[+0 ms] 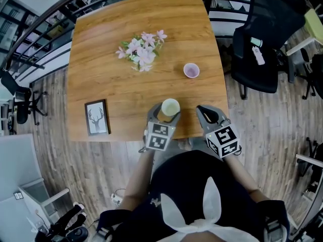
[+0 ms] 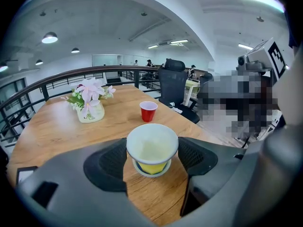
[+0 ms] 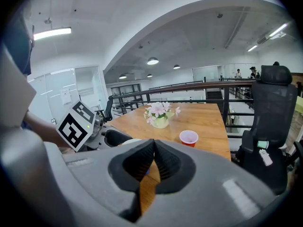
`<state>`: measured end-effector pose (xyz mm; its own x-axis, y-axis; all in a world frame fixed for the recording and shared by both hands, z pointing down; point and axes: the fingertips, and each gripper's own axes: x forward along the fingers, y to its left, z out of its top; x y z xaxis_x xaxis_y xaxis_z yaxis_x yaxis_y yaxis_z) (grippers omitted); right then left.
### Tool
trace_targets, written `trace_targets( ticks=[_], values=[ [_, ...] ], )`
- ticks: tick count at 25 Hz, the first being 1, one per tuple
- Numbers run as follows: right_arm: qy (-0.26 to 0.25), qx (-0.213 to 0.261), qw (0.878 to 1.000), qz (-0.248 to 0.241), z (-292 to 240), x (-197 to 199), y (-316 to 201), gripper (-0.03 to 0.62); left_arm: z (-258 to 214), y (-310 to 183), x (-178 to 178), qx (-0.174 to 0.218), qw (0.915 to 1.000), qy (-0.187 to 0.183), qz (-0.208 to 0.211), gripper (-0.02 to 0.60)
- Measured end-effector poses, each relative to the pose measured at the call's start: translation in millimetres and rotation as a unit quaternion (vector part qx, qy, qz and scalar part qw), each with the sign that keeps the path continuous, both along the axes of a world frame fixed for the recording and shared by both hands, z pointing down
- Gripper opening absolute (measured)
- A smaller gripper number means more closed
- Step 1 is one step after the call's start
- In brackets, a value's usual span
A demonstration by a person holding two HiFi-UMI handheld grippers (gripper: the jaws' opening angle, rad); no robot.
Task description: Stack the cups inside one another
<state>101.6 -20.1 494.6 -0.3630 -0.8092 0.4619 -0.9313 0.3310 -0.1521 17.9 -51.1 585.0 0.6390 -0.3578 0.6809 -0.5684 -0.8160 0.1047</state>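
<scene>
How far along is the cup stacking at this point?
Midway. The left gripper grips the yellow cup, nested in or just above a lower cup whose rim shows beneath. The red cup stands alone, not yet stacked. The right gripper is shut and empty.

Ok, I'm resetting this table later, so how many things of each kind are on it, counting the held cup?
cups: 3 (red cup, yellow cup, blue cup mostly hidden beneath the yellow one)
flower vase: 1
picture frame: 1
Total: 5
</scene>
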Motion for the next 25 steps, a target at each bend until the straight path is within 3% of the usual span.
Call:
trace_targets(
  ticks=[16, 25],
  values=[
    [-0.002, -0.006, 1.000, -0.003, 2, -2, -2, -0.002, 19, 6, -3, -0.018, 0.9998, -0.012, 0.001, 0.351],
    [-0.005, -0.011, 1.000, -0.007, 3, -4, -2, -0.002, 3, -1, -3, -0.002, 1.0000, 0.001, -0.006, 0.351]
  ],
)
